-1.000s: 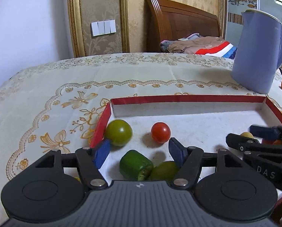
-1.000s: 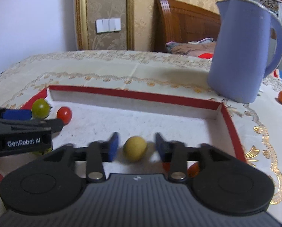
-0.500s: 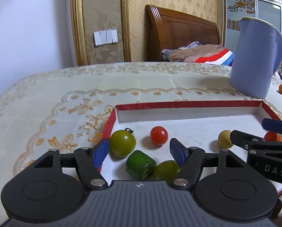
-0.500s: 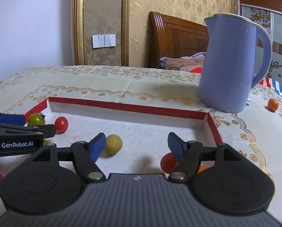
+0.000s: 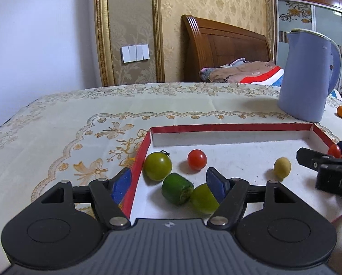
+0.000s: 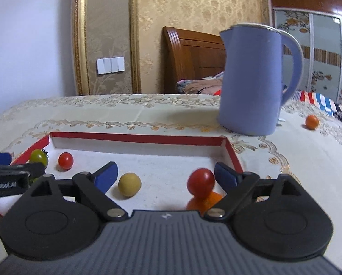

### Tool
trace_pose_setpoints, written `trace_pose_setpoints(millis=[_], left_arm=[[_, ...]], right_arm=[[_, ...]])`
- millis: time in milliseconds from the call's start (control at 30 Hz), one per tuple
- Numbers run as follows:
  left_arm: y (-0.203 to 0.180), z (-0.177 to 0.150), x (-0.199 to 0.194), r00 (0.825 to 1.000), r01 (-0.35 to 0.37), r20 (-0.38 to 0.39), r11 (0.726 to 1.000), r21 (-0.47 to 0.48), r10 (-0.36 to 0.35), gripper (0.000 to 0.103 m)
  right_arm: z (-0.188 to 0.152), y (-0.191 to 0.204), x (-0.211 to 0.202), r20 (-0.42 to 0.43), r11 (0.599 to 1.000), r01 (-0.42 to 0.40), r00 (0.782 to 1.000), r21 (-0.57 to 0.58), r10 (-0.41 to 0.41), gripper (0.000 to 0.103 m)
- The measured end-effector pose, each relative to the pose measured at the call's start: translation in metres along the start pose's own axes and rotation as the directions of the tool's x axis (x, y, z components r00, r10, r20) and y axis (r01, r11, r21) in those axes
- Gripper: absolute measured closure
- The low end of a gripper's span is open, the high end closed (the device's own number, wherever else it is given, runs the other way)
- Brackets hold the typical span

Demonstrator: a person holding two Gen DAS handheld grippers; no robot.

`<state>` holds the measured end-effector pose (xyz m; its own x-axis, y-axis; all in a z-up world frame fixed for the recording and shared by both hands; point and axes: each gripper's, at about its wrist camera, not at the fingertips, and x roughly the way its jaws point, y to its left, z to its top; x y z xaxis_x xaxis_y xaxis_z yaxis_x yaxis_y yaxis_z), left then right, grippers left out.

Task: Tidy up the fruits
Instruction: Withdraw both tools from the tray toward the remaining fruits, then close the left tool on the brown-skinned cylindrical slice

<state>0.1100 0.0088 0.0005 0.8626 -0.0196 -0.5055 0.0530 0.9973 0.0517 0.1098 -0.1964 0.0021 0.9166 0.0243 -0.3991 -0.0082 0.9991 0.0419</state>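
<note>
A shallow red-rimmed white tray (image 5: 230, 127) holds the fruits. At its left lie a green tomato (image 5: 157, 166), a red cherry tomato (image 5: 196, 159), a dark green cut piece (image 5: 177, 188) and a light green fruit (image 5: 203, 198). A yellow ball-like fruit (image 5: 282, 165) (image 6: 129, 184) lies mid-tray. A red tomato (image 6: 201, 182) rests against an orange fruit (image 6: 205, 202) at the right. My left gripper (image 5: 168, 182) is open and empty over the tray's left corner. My right gripper (image 6: 166, 174) is open and empty, above the tray's right half.
A tall lilac kettle (image 6: 251, 80) stands on the patterned tablecloth behind the tray's right corner. A small orange fruit (image 6: 312, 122) lies on the cloth to its right. A wooden bed headboard (image 5: 223, 45) and wall stand behind the table.
My right gripper opened around the yellow fruit, let it go, and pulled back and to the right. My left gripper drew back and rose a little, staying open.
</note>
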Motion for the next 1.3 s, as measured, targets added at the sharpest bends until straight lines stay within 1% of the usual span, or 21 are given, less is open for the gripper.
trace_pose_setpoints(millis=[133, 200, 233, 300, 367, 433, 533, 667, 800, 867, 1000, 1100, 1233, 1300], left_arm=[[0.001, -0.003, -0.005, 1.0, 0.011, -0.002, 1.0, -0.004, -0.011, 0.031], [0.002, -0.005, -0.007, 1.0, 0.01, -0.001, 1.0, -0.005, -0.01, 0.031], [0.002, -0.006, -0.008, 1.0, 0.01, 0.0, 1.0, -0.005, -0.01, 0.031], [0.002, -0.008, -0.011, 1.0, 0.011, -0.002, 1.0, -0.003, -0.011, 0.031], [0.003, -0.01, -0.015, 1.0, 0.022, -0.006, 1.0, -0.007, -0.022, 0.031], [0.004, -0.013, -0.021, 0.999, 0.048, -0.011, 0.999, -0.005, -0.048, 0.031], [0.003, -0.021, -0.037, 0.994, 0.106, -0.023, 0.994, 0.0, -0.106, 0.031], [-0.002, -0.034, -0.062, 0.989, 0.15, -0.016, 0.988, 0.029, -0.149, 0.031], [-0.009, -0.046, -0.079, 0.981, 0.196, -0.023, 0.98, 0.039, -0.195, 0.03], [-0.012, -0.051, -0.082, 0.976, 0.217, -0.036, 0.976, 0.035, -0.216, 0.029], [-0.017, -0.056, -0.087, 0.966, 0.256, -0.053, 0.966, 0.025, -0.254, 0.028], [-0.024, -0.055, -0.093, 0.96, 0.279, -0.042, 0.96, 0.033, -0.278, 0.028], [-0.041, -0.054, -0.094, 0.955, 0.295, -0.053, 0.953, 0.07, -0.292, 0.028], [-0.049, -0.054, -0.092, 0.957, 0.287, -0.061, 0.953, 0.094, -0.282, 0.028]], right_arm=[[-0.005, -0.011, -0.002, -0.021, 0.999, 0.003, 1.0, 0.051, -0.001, 0.012], [-0.006, -0.012, -0.006, -0.007, 0.998, 0.017, 1.0, 0.054, -0.016, 0.012], [-0.006, -0.012, -0.008, 0.002, 0.998, 0.022, 1.0, 0.051, -0.022, 0.01], [-0.009, -0.015, -0.013, 0.008, 0.998, 0.023, 1.0, 0.06, -0.024, 0.008], [-0.011, -0.019, -0.018, 0.01, 0.997, 0.02, 1.0, 0.08, -0.02, 0.007], [-0.013, -0.025, -0.026, 0.022, 0.995, 0.019, 1.0, 0.102, -0.021, 0.006], [-0.018, -0.033, -0.038, 0.039, 0.991, 0.024, 0.999, 0.128, -0.029, 0.005], [-0.022, -0.038, -0.049, 0.063, 0.99, 0.039, 0.997, 0.136, -0.048, 0.002], [-0.022, -0.043, -0.048, 0.049, 0.987, 0.043, 0.998, 0.157, -0.051, 0.002], [-0.023, -0.045, -0.044, 0.027, 0.985, 0.045, 0.998, 0.167, -0.05, 0.002], [-0.024, -0.046, -0.042, 0.019, 0.984, 0.047, 0.998, 0.174, -0.051, 0.002], [-0.024, -0.047, -0.041, 0.014, 0.983, 0.05, 0.998, 0.176, -0.053, 0.001], [-0.024, -0.048, -0.042, 0.015, 0.98, 0.055, 0.998, 0.189, -0.059, 0.0], [-0.024, -0.048, -0.042, 0.017, 0.98, 0.06, 0.998, 0.189, -0.064, 0.0]])
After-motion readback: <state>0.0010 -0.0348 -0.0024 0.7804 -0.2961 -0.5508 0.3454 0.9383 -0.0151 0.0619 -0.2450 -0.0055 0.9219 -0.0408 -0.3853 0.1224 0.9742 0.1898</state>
